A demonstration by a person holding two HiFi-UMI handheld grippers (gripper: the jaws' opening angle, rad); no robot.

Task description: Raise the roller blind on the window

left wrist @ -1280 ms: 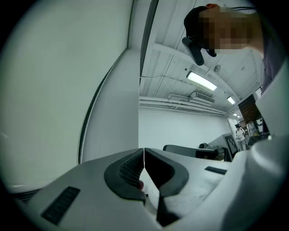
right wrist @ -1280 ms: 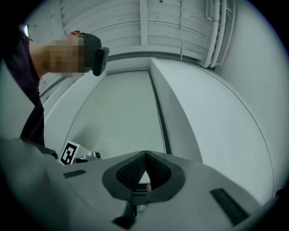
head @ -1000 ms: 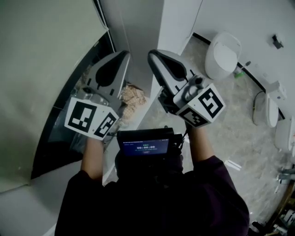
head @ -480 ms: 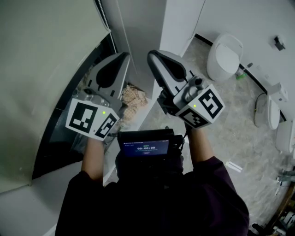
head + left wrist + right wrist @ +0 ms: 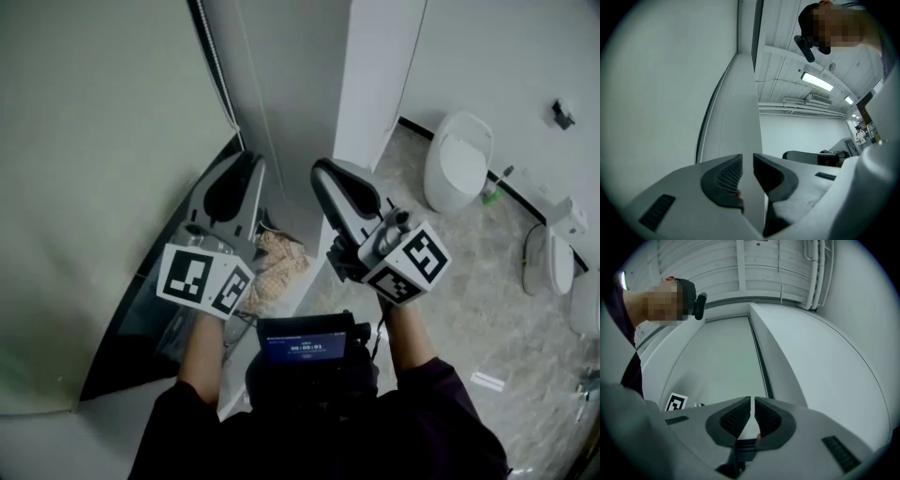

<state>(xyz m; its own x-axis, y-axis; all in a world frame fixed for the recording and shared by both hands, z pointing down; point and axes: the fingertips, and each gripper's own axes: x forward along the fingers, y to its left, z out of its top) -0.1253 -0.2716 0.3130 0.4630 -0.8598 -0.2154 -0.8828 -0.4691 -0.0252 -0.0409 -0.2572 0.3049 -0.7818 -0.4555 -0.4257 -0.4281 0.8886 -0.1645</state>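
Note:
The pale roller blind (image 5: pixel 94 187) hangs over the window at the left, its lower edge above a strip of dark glass (image 5: pixel 141 319). A bead chain (image 5: pixel 214 56) runs down the blind's right edge, and it also shows in the left gripper view as the chain (image 5: pixel 704 136) and in the right gripper view as the chain (image 5: pixel 761 364). My left gripper (image 5: pixel 250 161) is shut and empty, pointing up beside the blind's lower corner. My right gripper (image 5: pixel 322 172) is shut and empty too, a little to the right, by the white wall. Neither touches the chain.
A white wall corner (image 5: pixel 375 75) stands just right of the window. White toilets (image 5: pixel 457 159) sit on the tiled floor at the right. A beige crumpled heap (image 5: pixel 277 267) lies below the grippers. A small screen (image 5: pixel 305 342) hangs at the person's chest.
Both grippers have moved slightly up and toward the window, and the head view has tilted so that more of the blind shows. Both pairs of jaws stay closed.

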